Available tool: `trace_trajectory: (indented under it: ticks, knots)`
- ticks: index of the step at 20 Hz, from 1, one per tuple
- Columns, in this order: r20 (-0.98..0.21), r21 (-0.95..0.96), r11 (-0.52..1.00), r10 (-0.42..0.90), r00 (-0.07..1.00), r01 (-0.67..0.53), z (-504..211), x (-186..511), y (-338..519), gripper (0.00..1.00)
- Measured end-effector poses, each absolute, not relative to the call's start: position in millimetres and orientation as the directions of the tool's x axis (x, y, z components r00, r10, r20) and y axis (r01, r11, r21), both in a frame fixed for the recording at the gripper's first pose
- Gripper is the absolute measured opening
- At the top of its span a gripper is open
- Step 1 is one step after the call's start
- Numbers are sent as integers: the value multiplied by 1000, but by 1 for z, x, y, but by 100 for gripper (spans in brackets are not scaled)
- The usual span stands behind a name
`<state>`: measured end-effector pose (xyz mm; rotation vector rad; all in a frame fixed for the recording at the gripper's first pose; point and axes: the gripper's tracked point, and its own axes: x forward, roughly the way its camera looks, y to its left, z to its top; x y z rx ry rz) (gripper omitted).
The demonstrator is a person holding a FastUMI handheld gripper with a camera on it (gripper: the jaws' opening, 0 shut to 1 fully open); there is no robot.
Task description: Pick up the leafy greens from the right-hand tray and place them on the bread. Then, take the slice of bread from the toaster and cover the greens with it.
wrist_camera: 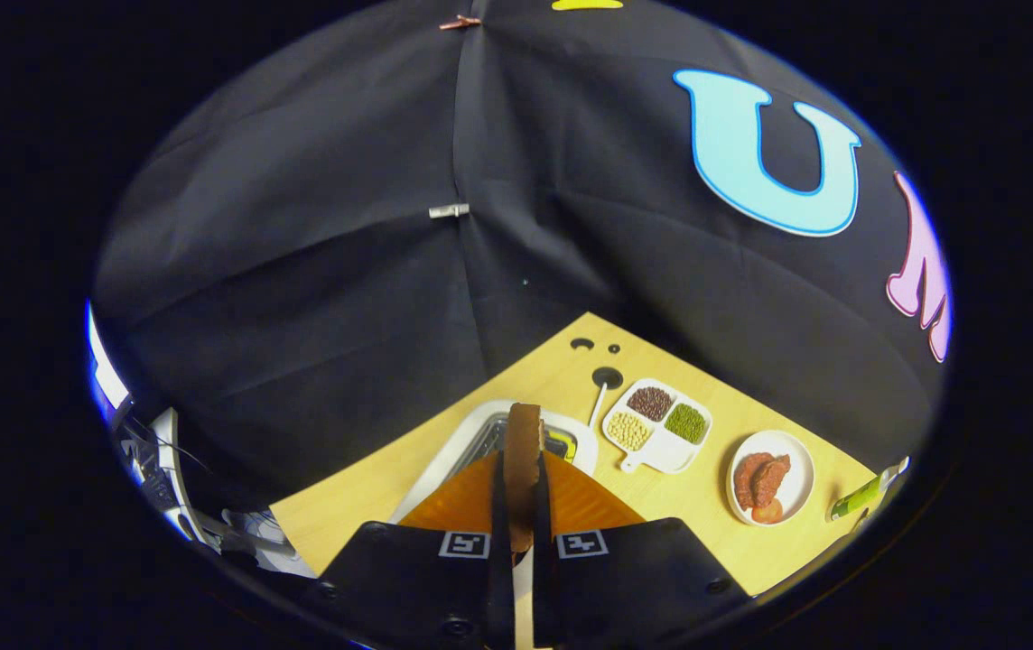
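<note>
Dim booth, sharp centre, warped edges

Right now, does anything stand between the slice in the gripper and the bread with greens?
The gripper holds the slice upright above the toaster. I cannot make out that bread; a bean tray and plate lie to the right.

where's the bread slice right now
In the gripper view, the bread slice stands on edge, pinched between the gripper fingers, lifted above the white toaster, left of the divided bean dish.
</note>
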<state>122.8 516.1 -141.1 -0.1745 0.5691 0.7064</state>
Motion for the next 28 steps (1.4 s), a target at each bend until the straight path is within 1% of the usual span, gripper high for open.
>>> trace_trajectory:
  ticks: [5, 8, 11, 14, 17, 20, 24, 28]
  knots:
    - [-455, 54, 765, 591, 666, -642, -90, 120, 480, 12]
    - [-418, 89, 795, 577, 702, -600, -73, 120, 445, 12]
    - [-415, 98, 819, 550, 725, -566, -73, 117, 406, 12]
    - [-447, 85, 834, 521, 727, -546, -101, 110, 370, 12]
    - [-513, 177, 837, 527, 677, -517, -149, 93, 350, 12]
    - [-557, 218, 835, 531, 639, -505, -191, 78, 335, 12]
    - [-600, 283, 824, 552, 579, -491, -236, 62, 328, 12]
    - [-632, 309, 826, 549, 548, -471, -271, 55, 310, 12]
